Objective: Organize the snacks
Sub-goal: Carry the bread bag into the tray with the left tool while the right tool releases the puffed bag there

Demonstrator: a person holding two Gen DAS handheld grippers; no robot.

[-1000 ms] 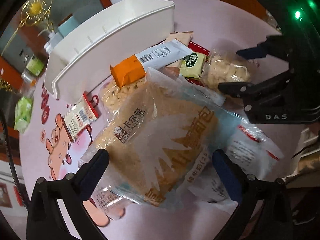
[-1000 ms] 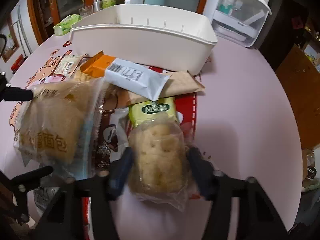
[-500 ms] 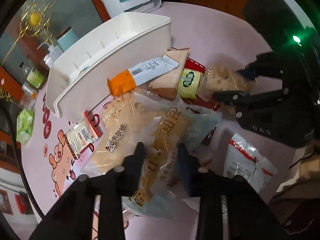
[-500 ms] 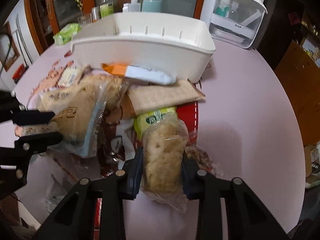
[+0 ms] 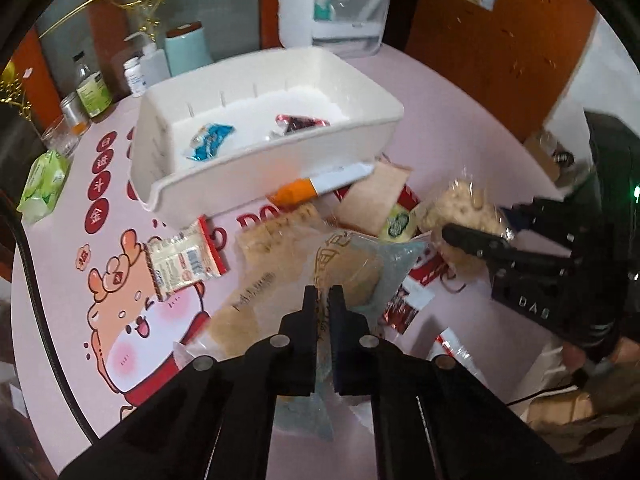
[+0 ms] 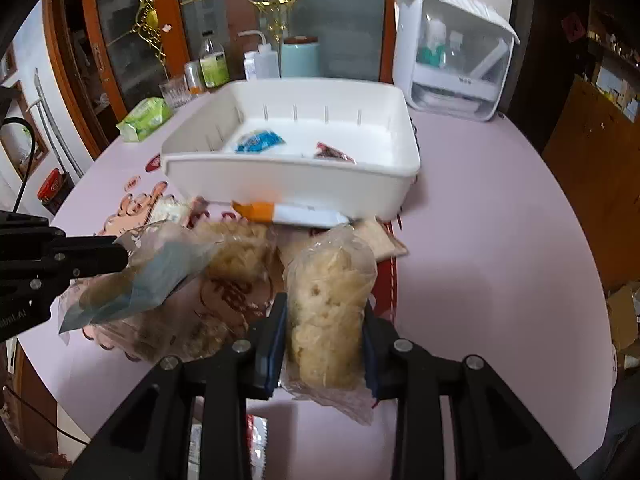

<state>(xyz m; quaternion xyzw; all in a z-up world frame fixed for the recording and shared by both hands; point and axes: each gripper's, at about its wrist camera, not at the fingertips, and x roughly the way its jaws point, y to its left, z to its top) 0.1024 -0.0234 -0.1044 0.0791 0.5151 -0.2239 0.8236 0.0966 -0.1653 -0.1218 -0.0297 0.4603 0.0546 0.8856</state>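
On the pink bench (image 6: 480, 208), a white bin (image 6: 292, 180) is seen at twelve o'clock of the snack pile, with a blue packet (image 6: 258, 141) and a red packet (image 6: 332, 153) inside. The left tongs (image 5: 325, 300) are pinched together on the wrapper of a bread bag (image 5: 352, 272), at six o'clock in the left wrist view. The right tongs (image 6: 324, 320) are clamped on a clear bag of puffed snacks (image 6: 328, 304). An orange-and-white bar (image 6: 288, 212) is propped against the bin's near wall.
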